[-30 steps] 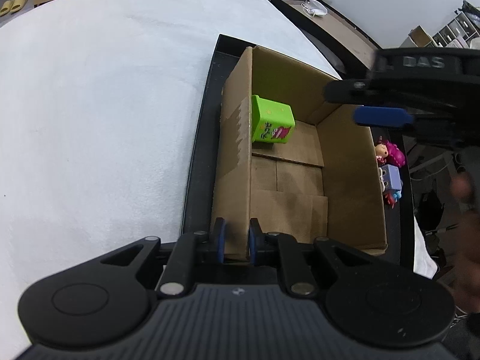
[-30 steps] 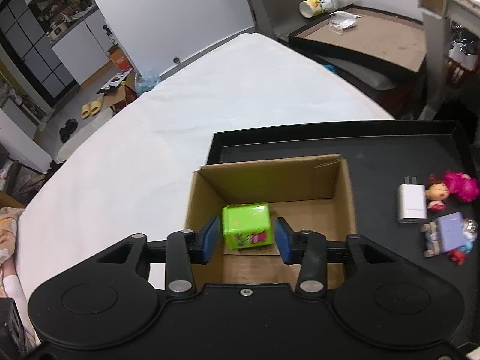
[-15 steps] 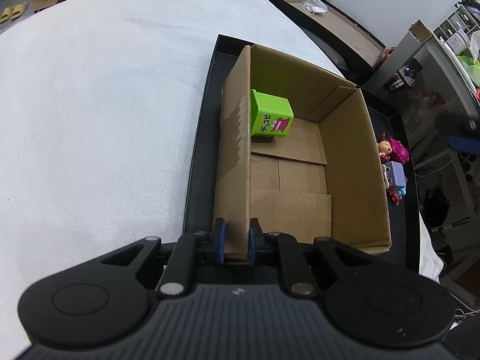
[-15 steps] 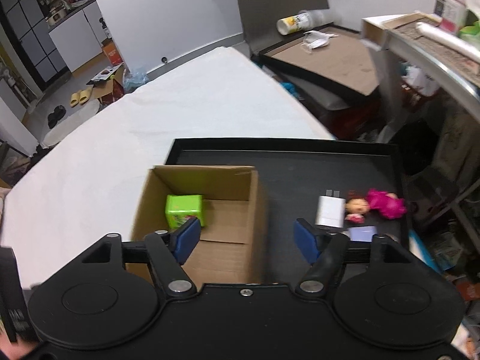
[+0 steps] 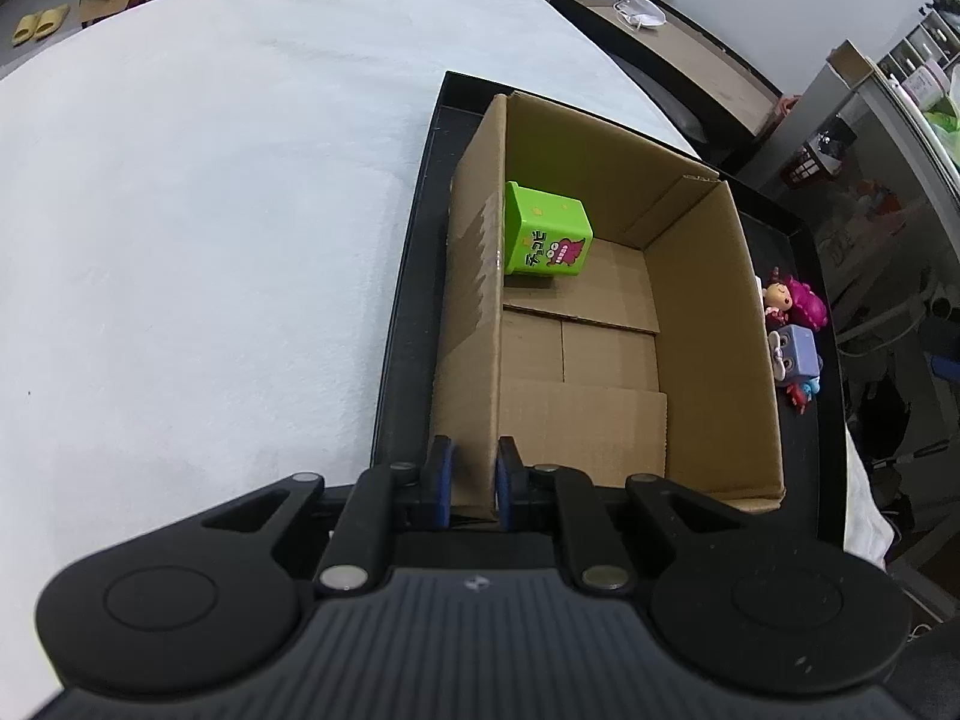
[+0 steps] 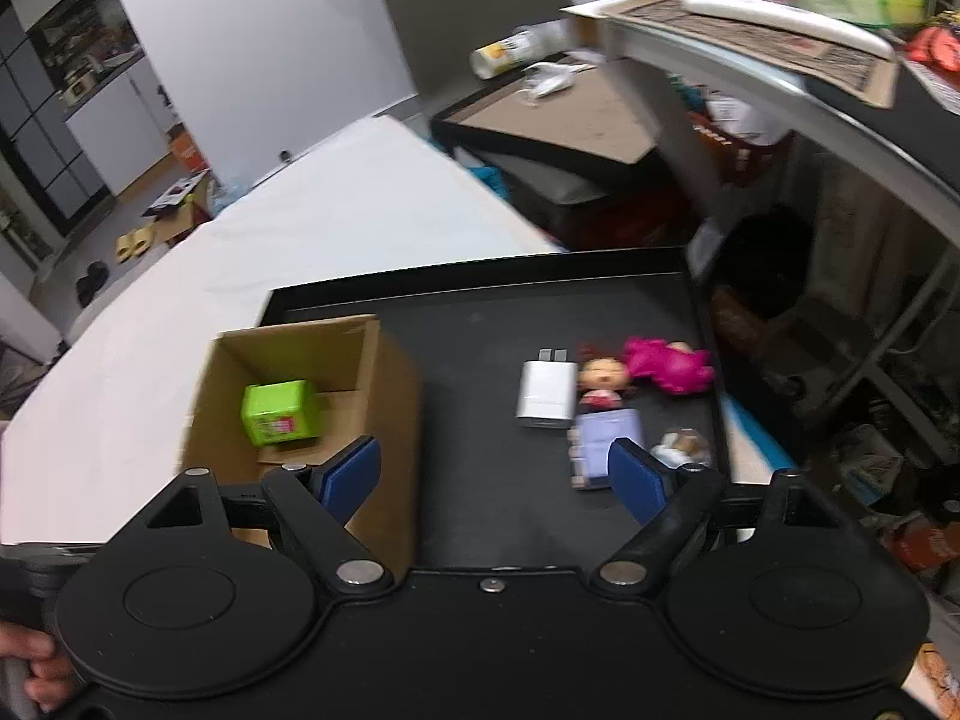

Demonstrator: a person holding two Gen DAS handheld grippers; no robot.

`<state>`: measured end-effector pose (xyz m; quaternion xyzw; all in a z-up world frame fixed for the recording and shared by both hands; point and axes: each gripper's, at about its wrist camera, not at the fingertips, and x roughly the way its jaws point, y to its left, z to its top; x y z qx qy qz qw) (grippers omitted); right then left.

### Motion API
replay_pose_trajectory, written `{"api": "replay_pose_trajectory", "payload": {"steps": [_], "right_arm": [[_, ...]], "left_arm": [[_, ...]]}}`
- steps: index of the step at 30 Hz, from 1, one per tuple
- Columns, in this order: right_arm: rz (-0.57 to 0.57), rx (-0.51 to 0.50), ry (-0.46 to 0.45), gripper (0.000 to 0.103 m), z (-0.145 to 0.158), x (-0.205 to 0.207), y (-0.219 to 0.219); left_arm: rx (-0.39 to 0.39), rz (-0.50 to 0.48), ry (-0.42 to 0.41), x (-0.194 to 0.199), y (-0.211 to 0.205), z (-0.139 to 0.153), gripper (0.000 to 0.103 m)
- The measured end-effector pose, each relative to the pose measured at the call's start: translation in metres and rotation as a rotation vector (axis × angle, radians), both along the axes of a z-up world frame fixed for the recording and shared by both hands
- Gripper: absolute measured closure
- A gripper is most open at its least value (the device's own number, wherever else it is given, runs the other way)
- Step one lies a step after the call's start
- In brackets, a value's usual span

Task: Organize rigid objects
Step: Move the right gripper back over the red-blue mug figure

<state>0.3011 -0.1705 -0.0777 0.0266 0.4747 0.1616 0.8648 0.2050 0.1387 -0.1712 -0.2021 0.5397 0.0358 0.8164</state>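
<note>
An open cardboard box (image 5: 708, 324) (image 6: 384, 384) stands on a black tray (image 5: 408, 276) (image 6: 492, 312). A green cube with a cartoon face (image 5: 546, 237) (image 6: 279, 411) sits inside it at the far left corner. My left gripper (image 5: 471, 474) is shut on the box's near left wall. My right gripper (image 6: 495, 474) hovers above the bare tray to the right of the box, jaws opening, nothing between them. Beyond it lie a white charger (image 6: 543, 393), a pink-haired doll (image 6: 648, 366) (image 5: 795, 303), a lilac block toy (image 6: 603, 441) (image 5: 795, 351) and a small figure (image 6: 681, 444).
The tray rests on a white-covered table (image 5: 210, 210) (image 6: 336, 222). A second tray with a mask and a bottle (image 6: 540, 102) sits behind. A metal shelf (image 6: 780, 78) with clutter stands at the right, close to the tray's edge.
My right gripper left the green cube in the box, swung right past the box over the tray, and its jaws spread wide. The left gripper kept its hold on the box wall.
</note>
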Motion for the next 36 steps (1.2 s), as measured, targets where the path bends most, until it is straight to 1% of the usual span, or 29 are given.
{"api": "replay_pose_trajectory", "payload": {"steps": [2,4,6,12,17,20,21,22,23,25,28,30,31,36], "right_arm": [[-0.014,-0.003,-0.01,0.021,-0.004,0.001,-0.013],[-0.042,0.04,0.031,0.021,-0.013,0.006,-0.028],[-0.065,0.055,0.058,0.021,-0.021,0.011,-0.039],[-0.11,0.084,0.037,0.021,-0.03,0.02,-0.06],[-0.114,0.125,0.05,0.023,-0.041,0.029,-0.072],[-0.14,0.132,0.082,0.024,-0.053,0.036,-0.082],[-0.149,0.132,0.094,0.028,-0.058,0.039,-0.085],[-0.158,0.138,0.109,0.034,-0.063,0.041,-0.088],[-0.163,0.158,0.127,0.037,-0.068,0.044,-0.092],[-0.18,0.187,0.16,0.048,-0.077,0.051,-0.099],[-0.201,0.179,0.183,0.055,-0.087,0.058,-0.103],[-0.205,0.176,0.207,0.057,-0.096,0.062,-0.104],[-0.208,0.172,0.222,0.059,-0.1,0.064,-0.104],[-0.217,0.177,0.269,0.062,-0.115,0.072,-0.106]], "left_arm": [[0.0,-0.004,0.0,-0.001,-0.001,0.001,0.089],[-0.002,0.0,0.006,0.0,-0.001,0.001,0.089],[0.003,0.003,0.012,0.001,-0.001,0.001,0.089],[0.036,0.004,0.019,0.004,-0.006,0.001,0.089],[0.048,0.014,0.033,0.007,-0.008,0.001,0.09],[0.057,0.017,0.04,0.008,-0.01,0.001,0.089],[0.058,0.021,0.043,0.008,-0.01,0.001,0.089],[0.058,0.024,0.045,0.009,-0.01,0.001,0.089],[0.057,0.028,0.046,0.009,-0.01,0.001,0.089],[0.058,0.035,0.047,0.01,-0.01,0.002,0.09],[0.066,0.04,0.052,0.01,-0.012,0.002,0.09],[0.069,0.043,0.055,0.011,-0.012,0.002,0.09],[0.069,0.044,0.057,0.011,-0.012,0.002,0.09],[0.078,0.048,0.062,0.014,-0.014,0.001,0.09]]}}
